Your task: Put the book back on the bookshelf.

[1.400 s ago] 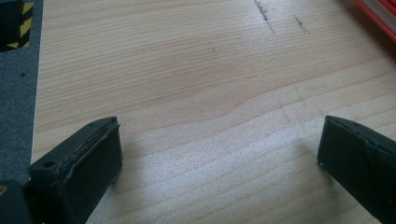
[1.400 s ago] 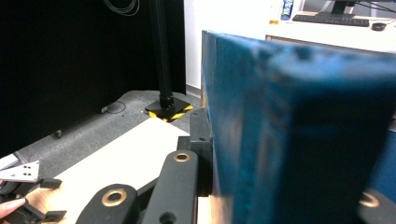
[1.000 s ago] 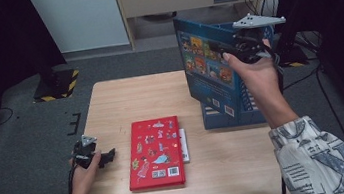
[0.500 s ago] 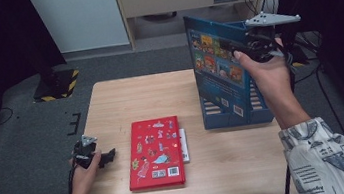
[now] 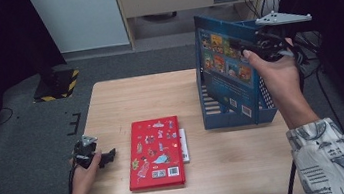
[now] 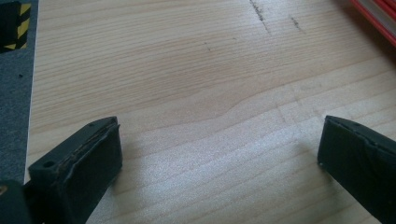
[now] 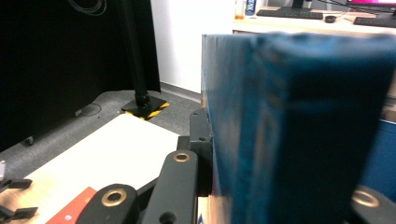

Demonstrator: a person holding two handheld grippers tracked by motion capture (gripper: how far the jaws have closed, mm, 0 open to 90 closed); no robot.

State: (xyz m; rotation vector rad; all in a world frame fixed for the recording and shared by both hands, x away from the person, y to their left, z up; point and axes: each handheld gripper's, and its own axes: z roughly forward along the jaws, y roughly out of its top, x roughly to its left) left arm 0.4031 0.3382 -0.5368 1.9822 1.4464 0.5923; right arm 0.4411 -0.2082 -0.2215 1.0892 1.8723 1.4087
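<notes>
**One blue book upright in my right gripper**

One blue book [image 5: 224,67] stands upright at the far right of the table [image 5: 229,165], its lower part down inside the blue rack [image 5: 236,119] there, its picture-covered face turned toward the middle of the table. My right gripper [image 5: 249,46] pinches its top edge; in the right gripper view the jaws sit tight against both sides of the thick blue cover [image 7: 299,130]. A red book [image 5: 155,152] lies flat near the table's middle, with a thin white one [image 5: 183,145] peeking out along its right side. My left gripper [image 5: 109,155] rests at the table's left edge, just beside the red book, jaws spread wide over bare wood and holding nothing
</notes>
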